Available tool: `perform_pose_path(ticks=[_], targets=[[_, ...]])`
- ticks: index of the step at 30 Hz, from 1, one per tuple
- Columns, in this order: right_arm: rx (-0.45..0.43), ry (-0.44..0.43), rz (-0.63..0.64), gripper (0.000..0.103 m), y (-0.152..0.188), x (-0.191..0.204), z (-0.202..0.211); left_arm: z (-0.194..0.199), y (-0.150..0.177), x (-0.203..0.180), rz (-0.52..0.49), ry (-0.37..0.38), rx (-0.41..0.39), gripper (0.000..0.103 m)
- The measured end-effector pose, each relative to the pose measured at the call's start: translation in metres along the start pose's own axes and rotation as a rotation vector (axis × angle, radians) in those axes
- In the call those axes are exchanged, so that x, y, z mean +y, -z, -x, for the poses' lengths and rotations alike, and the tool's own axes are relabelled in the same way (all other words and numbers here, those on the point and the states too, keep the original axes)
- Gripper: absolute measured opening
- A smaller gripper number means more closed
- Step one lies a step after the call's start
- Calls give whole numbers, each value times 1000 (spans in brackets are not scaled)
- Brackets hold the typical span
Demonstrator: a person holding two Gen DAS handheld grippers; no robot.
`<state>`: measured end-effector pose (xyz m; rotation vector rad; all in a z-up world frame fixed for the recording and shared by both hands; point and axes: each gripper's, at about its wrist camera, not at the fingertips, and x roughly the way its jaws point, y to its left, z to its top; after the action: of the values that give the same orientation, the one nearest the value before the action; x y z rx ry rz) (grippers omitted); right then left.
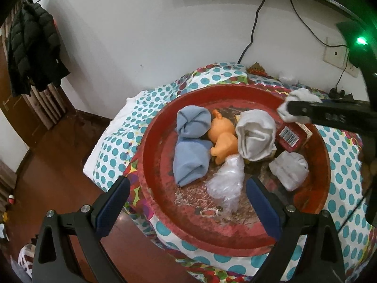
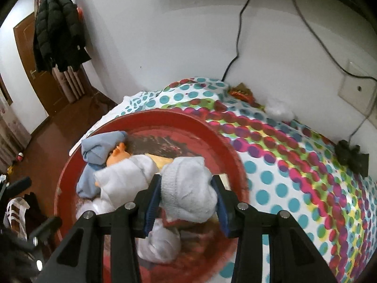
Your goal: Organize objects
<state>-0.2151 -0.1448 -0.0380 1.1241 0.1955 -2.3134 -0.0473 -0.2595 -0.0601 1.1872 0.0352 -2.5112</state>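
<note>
Right hand-held gripper lifts a rolled sock over the red tray; left one waits empty.

In the right wrist view, the right hand-held gripper [image 2: 187,197] is clenched on a rolled pale sock [image 2: 188,188], its blue pads pressing both sides, and it hangs above the red tray [image 2: 226,141]. In the left wrist view, the left hand-held gripper [image 1: 188,202] stands released, its jaws wide apart at the 6 o'clock edge of the tray, nothing between them. Just beyond it lies a clear plastic bag [image 1: 226,184], and at 3 o'clock of the bag a small white sock roll [image 1: 288,169]. Further in, from 9 to 3 o'clock, lie a blue sock bundle [image 1: 190,146], an orange toy figure [image 1: 223,139], a white sock bundle [image 1: 255,136] and a red packet [image 1: 288,138]. The tray rests on a dotted bedcover [image 1: 113,146]. At 10 o'clock, far, a black jacket [image 1: 33,47] hangs by the door.
</note>
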Motion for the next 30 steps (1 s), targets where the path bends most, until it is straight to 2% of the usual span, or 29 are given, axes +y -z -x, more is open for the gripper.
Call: perform_pose_path(ticks=[6, 8, 12, 13, 22, 27, 30], targets=[[40, 32, -40, 47, -10, 11, -25, -3, 1, 6, 14, 7, 9, 98], [42, 38, -49, 53, -11, 11, -29, -5, 1, 6, 13, 8, 15, 98], [27, 37, -35, 77, -13, 15, -28, -6, 2, 4, 7, 14, 23, 98], [18, 48, -24, 79, -13, 17, -25, -6, 2, 3, 5, 16, 22, 98], [-6, 68, 33, 79, -7, 28, 9, 1, 3, -6, -1, 25, 23, 99], [-1, 77, 20, 80, 14, 23, 42, 4, 3, -9, 7, 39, 28, 100], [32, 83, -9, 80, 30, 16, 54, 6, 3, -11, 14, 42, 30, 100]])
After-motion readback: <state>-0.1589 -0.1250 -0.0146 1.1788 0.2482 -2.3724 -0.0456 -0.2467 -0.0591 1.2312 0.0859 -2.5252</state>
